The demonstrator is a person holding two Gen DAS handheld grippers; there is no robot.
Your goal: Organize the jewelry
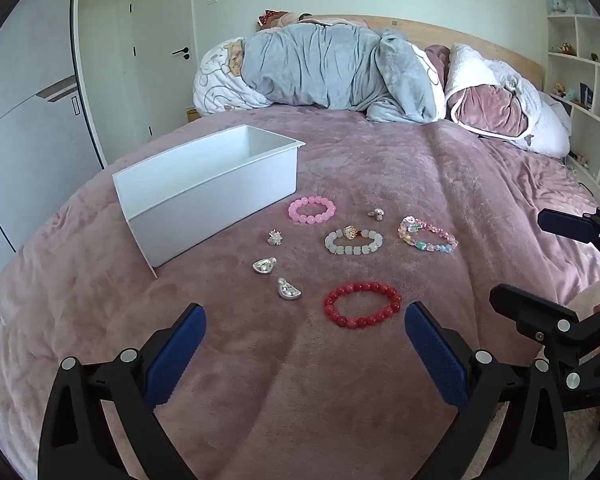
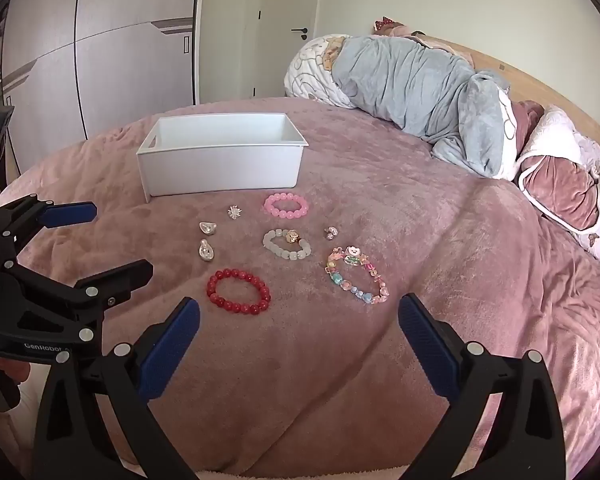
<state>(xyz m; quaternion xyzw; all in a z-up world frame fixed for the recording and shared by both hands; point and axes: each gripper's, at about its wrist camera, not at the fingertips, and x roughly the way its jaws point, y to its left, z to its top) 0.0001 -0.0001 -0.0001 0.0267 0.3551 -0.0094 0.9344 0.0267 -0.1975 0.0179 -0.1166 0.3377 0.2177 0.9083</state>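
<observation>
Jewelry lies spread on a pink blanket in front of a white box (image 1: 204, 184) (image 2: 220, 160). A red bead bracelet (image 1: 362, 305) (image 2: 238, 292) is nearest. Beyond it lie a pale white bracelet (image 1: 354, 242) (image 2: 287, 245), a pink bracelet (image 1: 312, 210) (image 2: 286, 206) and a multicoloured bracelet (image 1: 428, 236) (image 2: 356, 276). Two silver pendants (image 1: 265, 266) (image 2: 206, 251), a sparkly brooch (image 1: 275, 237) (image 2: 235, 212) and a small ring (image 1: 376, 214) (image 2: 331, 233) lie among them. My left gripper (image 1: 304, 332) and right gripper (image 2: 298, 324) both stand open above the blanket, short of the red bracelet, holding nothing.
Rolled grey and pink bedding (image 1: 340, 68) (image 2: 420, 88) lies at the bed's head. A wardrobe (image 2: 100, 40) and door stand on the left, shelves (image 1: 580, 60) on the right. Each gripper shows at the other view's edge.
</observation>
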